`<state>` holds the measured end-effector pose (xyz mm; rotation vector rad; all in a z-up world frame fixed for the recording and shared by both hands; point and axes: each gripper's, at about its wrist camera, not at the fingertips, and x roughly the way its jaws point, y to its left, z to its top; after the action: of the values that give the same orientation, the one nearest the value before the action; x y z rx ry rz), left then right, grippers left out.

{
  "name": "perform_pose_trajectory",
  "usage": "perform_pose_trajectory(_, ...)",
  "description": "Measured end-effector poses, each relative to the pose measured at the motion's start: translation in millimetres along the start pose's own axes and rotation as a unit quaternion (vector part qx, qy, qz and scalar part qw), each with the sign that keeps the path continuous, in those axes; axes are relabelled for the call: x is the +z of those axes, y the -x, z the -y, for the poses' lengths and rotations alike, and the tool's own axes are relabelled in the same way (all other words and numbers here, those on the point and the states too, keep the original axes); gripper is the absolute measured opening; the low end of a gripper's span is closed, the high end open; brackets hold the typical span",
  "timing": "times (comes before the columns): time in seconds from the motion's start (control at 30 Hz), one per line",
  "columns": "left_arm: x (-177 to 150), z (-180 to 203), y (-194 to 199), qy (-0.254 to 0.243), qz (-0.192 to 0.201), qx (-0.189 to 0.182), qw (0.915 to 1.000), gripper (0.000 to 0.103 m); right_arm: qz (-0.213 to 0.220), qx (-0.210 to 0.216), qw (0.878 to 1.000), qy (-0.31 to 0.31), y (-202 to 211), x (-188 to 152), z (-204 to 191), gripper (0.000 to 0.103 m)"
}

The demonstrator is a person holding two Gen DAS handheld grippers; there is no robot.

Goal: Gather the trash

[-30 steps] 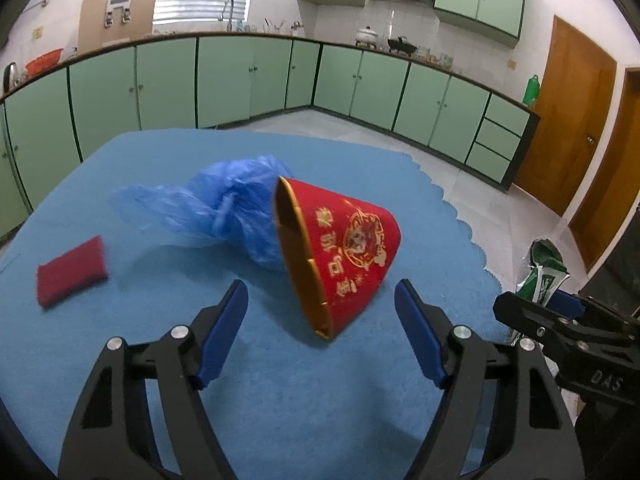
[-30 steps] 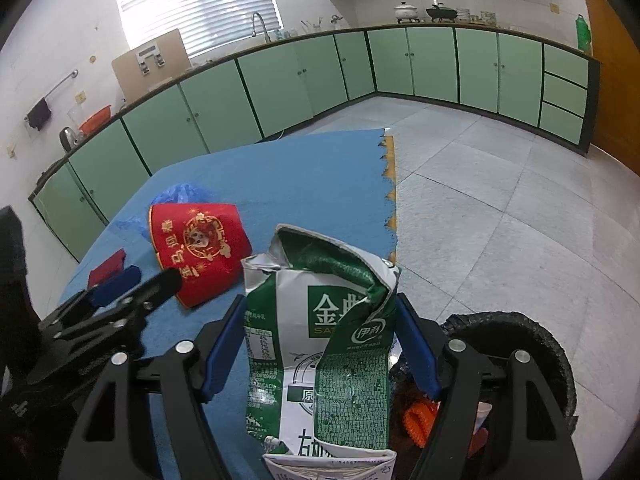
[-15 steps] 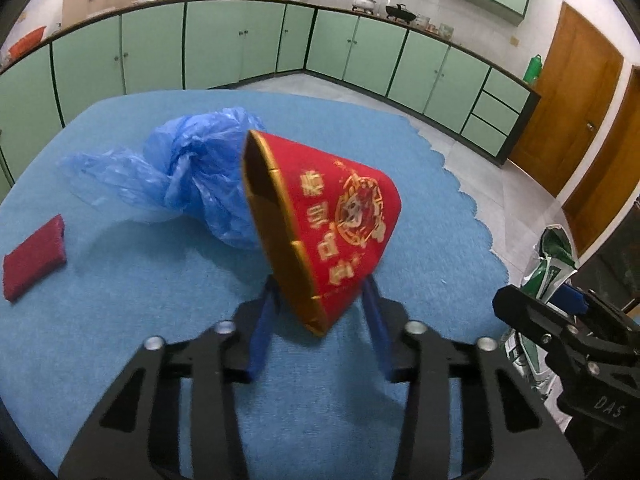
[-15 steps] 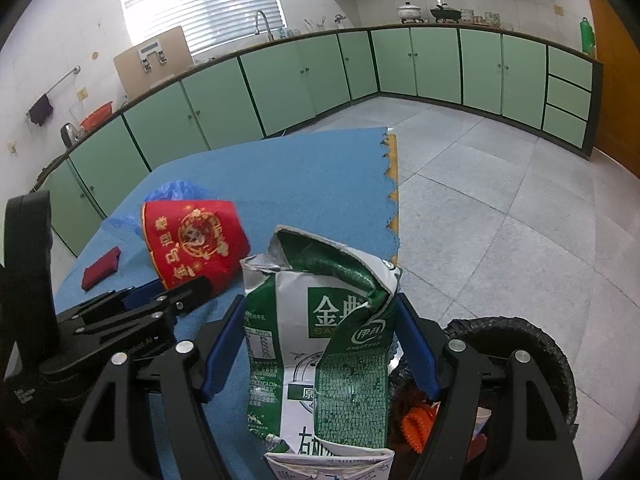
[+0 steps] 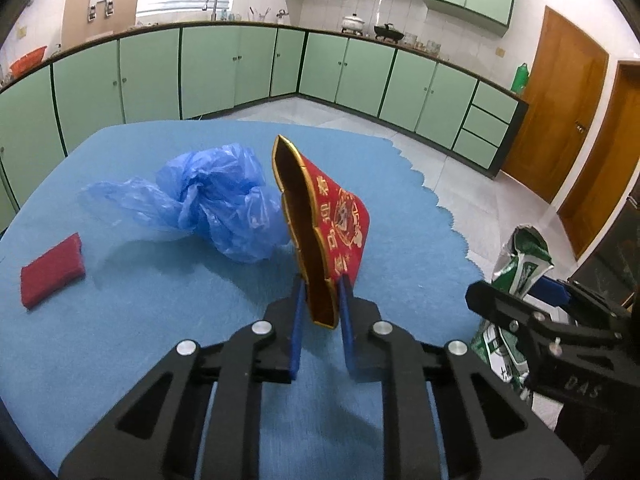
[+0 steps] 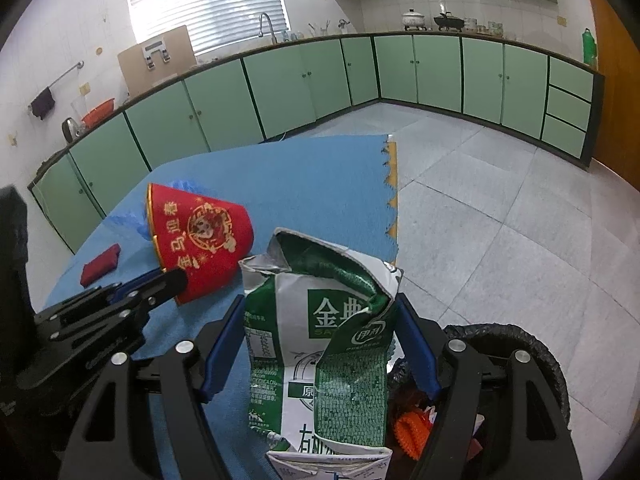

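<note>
Trash half gathered: my left gripper [image 5: 321,296] pinches the red cup [image 5: 324,232], right gripper [image 6: 320,344] clutches the milk carton [image 6: 320,332]; blue bag [image 5: 208,200] mid-frame waits.

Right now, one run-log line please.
left gripper: shut on red paper cup | right gripper: holds milk carton | bin: below

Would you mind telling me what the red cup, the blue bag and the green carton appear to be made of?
Red cup: probably thin printed paper, matte with gold print; its wall has flattened.
Blue bag: thin plastic film, translucent, glossy, crumpled.
Green carton: coated paperboard, slight sheen, creased; silvery lining shows at the torn top.
</note>
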<state>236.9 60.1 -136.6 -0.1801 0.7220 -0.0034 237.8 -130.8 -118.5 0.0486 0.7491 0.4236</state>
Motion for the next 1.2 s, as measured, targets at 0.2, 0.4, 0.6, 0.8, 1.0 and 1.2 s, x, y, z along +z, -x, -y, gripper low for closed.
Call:
perform_pose_trajectory(0.2, 0, 3, 22, -0.008, 0.018, -0.001, 0.9998, 0.014, 0.01, 0.007, 1.0, -0.003, 12, 4, -2, 0.071)
perform_pose_trajectory(0.4, -2, 7, 44, -0.013, 0.034, -0.001, 0.9993, 0.014, 0.015, 0.015, 1.0, -0.002, 25, 6, -4, 0.071)
perform_pose_trajectory(0.6, -2, 6, 65, -0.015, 0.046, -0.006, 0.9988, 0.014, 0.027, 0.025, 0.999, -0.004, 44, 8, 0, 0.071)
perform_pose_trajectory(0.8, -1, 13, 86, -0.021, 0.06, -0.016, 0.9978, 0.014, 0.041, 0.031, 0.999, -0.007, 68, 9, 6, 0.071)
perform_pose_trajectory(1.0, 2, 27, 101, -0.032, 0.072, -0.029, 0.9964, 0.014, 0.056, 0.031, 0.998, -0.011, 90, 8, 12, 0.071)
perform_pose_trajectory(1.2, 1, 44, 110, -0.046, 0.08, -0.047, 0.9947, 0.014, 0.069, 0.018, 0.997, -0.019, 111, 4, 28, 0.071)
